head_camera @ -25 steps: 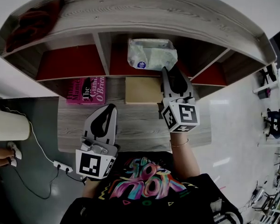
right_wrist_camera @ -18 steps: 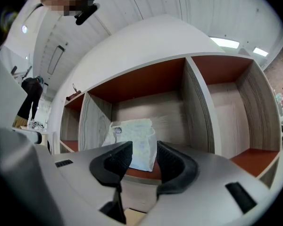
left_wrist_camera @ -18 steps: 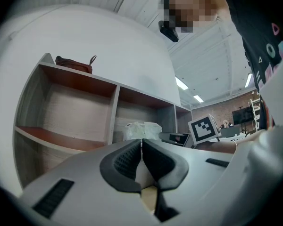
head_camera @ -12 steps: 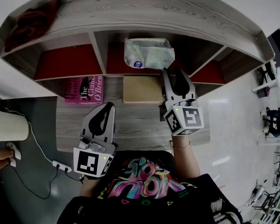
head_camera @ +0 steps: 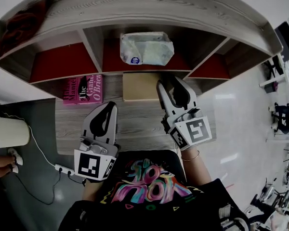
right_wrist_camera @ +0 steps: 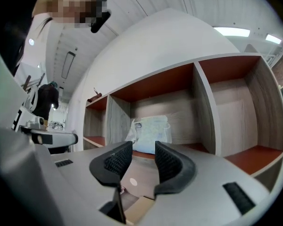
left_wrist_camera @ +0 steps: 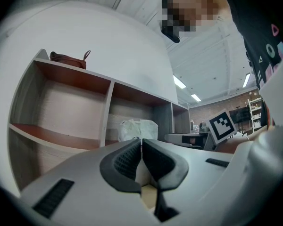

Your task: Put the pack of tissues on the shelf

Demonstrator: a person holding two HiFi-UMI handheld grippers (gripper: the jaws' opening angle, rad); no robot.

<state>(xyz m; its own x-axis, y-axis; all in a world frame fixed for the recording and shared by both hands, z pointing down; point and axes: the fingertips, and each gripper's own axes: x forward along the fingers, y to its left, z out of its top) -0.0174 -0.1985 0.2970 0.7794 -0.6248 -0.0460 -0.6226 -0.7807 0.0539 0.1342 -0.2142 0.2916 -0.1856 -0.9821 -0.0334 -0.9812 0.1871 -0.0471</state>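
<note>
The pack of tissues [head_camera: 146, 48], a pale plastic-wrapped bundle with a blue round label, lies in the middle compartment of the wooden shelf [head_camera: 135, 13]. It also shows straight ahead in the right gripper view as the tissues [right_wrist_camera: 151, 133] and in the left gripper view as the tissues [left_wrist_camera: 137, 128]. My right gripper [head_camera: 172, 84] hangs open and empty over the desk, below and to the right of the pack, clear of it. My left gripper [head_camera: 108, 111] is shut with nothing in it, lower left over the desk.
A pink book [head_camera: 84, 89] and a tan flat box [head_camera: 140, 86] lie on the wooden desk [head_camera: 135, 124] under the shelf. A dark red bag [head_camera: 19, 23] sits on the shelf top at left. A white power strip [head_camera: 65, 170] lies on the floor.
My right gripper has drawn back from the shelf toward me, its jaws apart and off the pack, which stays in the middle compartment. The left gripper barely moved.
</note>
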